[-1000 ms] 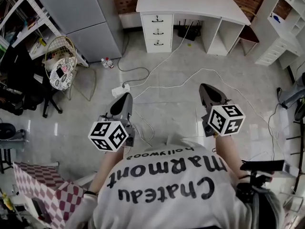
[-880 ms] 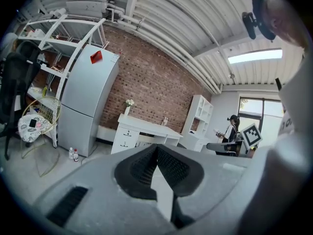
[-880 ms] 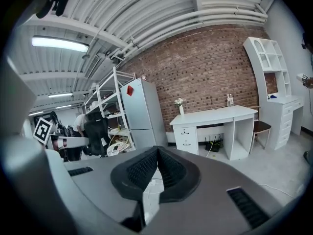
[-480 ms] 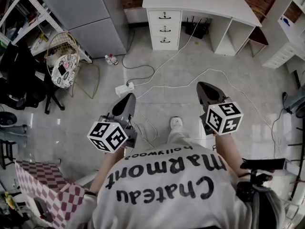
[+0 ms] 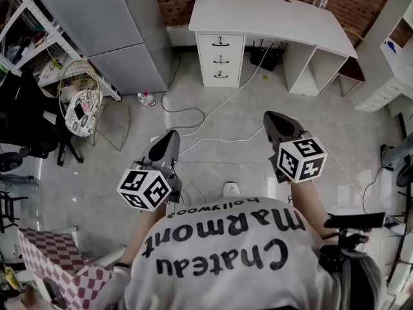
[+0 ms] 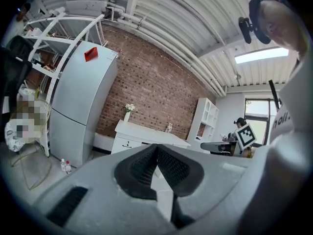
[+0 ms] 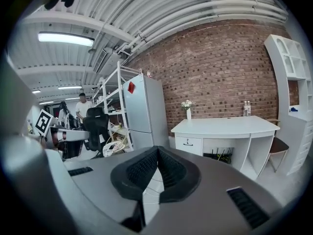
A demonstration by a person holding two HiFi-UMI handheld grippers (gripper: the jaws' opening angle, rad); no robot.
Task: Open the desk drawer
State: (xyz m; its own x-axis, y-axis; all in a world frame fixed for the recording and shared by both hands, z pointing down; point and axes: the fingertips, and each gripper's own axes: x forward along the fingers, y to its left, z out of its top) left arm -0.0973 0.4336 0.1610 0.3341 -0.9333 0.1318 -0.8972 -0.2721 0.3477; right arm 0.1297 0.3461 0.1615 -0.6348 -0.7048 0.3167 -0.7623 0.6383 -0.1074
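Observation:
A white desk stands against the brick wall at the top of the head view, with a stack of three drawers under its left end. Both grippers are held out over the floor, well short of the desk. My left gripper is shut with nothing in it, and my right gripper is also shut and empty. The left gripper view shows the closed fingertips in front of the distant desk. In the right gripper view the top drawer lies beyond the closed jaws.
A grey fridge stands left of the desk. White cables trail over the tiled floor between me and the drawers. Two bottles and a wire chair are at the left, and a white shelf unit is at the right.
The person has walked towards the desk, which now sits lower and larger in the head view. Both grippers went forward with the body and stayed shut.

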